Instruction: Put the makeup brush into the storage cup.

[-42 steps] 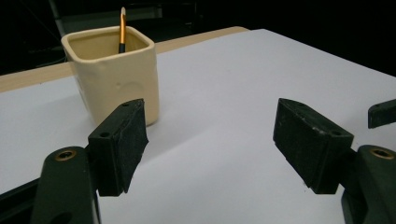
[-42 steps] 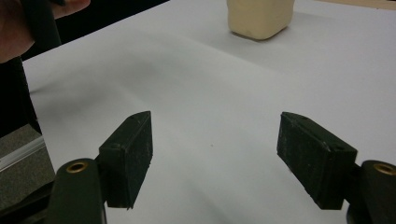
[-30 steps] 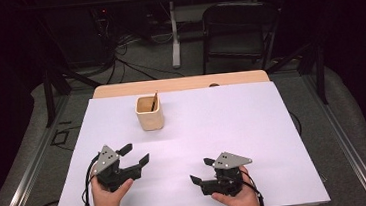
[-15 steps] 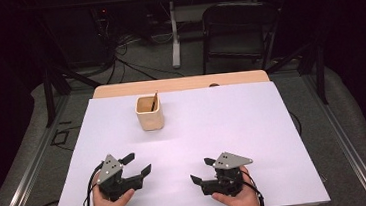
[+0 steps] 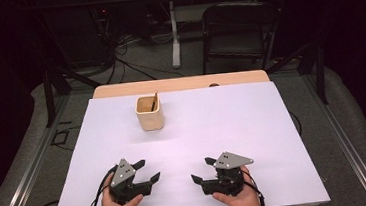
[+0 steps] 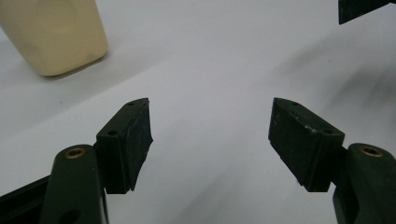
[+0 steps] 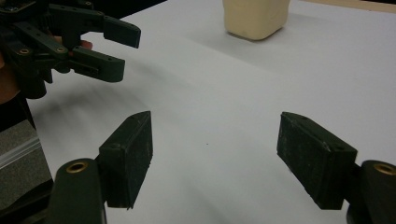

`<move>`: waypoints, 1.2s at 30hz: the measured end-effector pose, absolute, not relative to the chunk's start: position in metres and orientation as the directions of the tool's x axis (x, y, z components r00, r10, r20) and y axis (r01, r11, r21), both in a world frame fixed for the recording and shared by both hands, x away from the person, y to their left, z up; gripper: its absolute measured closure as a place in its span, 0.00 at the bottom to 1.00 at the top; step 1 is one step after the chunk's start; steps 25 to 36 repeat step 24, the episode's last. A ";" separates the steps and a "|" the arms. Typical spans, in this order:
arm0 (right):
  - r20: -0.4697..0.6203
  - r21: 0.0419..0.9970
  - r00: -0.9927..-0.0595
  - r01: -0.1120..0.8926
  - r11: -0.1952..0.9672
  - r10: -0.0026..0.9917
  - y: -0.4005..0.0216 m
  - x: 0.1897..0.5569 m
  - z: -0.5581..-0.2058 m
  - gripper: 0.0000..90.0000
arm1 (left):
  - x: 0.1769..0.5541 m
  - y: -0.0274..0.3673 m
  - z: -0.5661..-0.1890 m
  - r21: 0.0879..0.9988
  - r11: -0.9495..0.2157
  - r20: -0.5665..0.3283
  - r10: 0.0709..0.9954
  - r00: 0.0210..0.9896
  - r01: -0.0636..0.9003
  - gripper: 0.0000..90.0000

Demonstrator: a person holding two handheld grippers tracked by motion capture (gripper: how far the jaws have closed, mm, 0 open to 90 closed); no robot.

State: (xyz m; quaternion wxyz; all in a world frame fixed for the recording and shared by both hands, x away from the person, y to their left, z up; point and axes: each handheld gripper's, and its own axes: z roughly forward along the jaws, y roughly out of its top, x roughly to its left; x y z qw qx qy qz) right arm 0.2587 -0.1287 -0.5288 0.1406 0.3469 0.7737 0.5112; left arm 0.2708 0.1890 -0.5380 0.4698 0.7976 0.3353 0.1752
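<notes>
A: Item one, left gripper [image 5: 146, 172]. Condition?
B: Jaws spread wide, nothing between them. Held low over the sheet [image 5: 233, 128], near the person's edge; a waiting posture, by my judgement.
A: Item two, right gripper [image 5: 203, 170].
B: Likewise gaping and empty, level with the left and facing it. Both parked well short of the work.
A: Item three, cup [image 5: 150, 113].
B: Cream, upright, well ahead of the left gripper and slightly to its left; farther ahead of the right. A stick [image 5: 154, 101] leans inside, tip above the rim, likely so that jaws can pinch it.
</notes>
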 end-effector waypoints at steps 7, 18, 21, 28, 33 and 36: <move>0.135 0.888 -0.718 0.393 0.238 0.683 -0.130 0.259 -0.529 0.30 | 0.271 0.192 -0.536 0.878 -0.310 -0.040 0.711 0.702 0.364 0.33; 0.130 0.888 -0.716 0.392 0.241 0.686 -0.131 0.260 -0.530 0.30 | 0.272 0.194 -0.536 0.881 -0.302 -0.039 0.721 0.692 0.364 0.34; 0.128 0.887 -0.715 0.392 0.242 0.687 -0.132 0.260 -0.530 0.30 | 0.273 0.195 -0.536 0.878 -0.308 -0.033 0.725 0.688 0.367 0.34; 0.123 0.888 -0.710 0.390 0.242 0.693 -0.134 0.261 -0.530 0.29 | 0.275 0.196 -0.537 0.878 -0.305 -0.035 0.728 0.685 0.368 0.33; 0.123 0.888 -0.710 0.390 0.242 0.693 -0.134 0.261 -0.530 0.29 | 0.275 0.196 -0.537 0.878 -0.305 -0.035 0.728 0.685 0.368 0.33; 0.123 0.888 -0.710 0.390 0.242 0.693 -0.134 0.261 -0.530 0.29 | 0.275 0.196 -0.537 0.878 -0.305 -0.035 0.728 0.685 0.368 0.33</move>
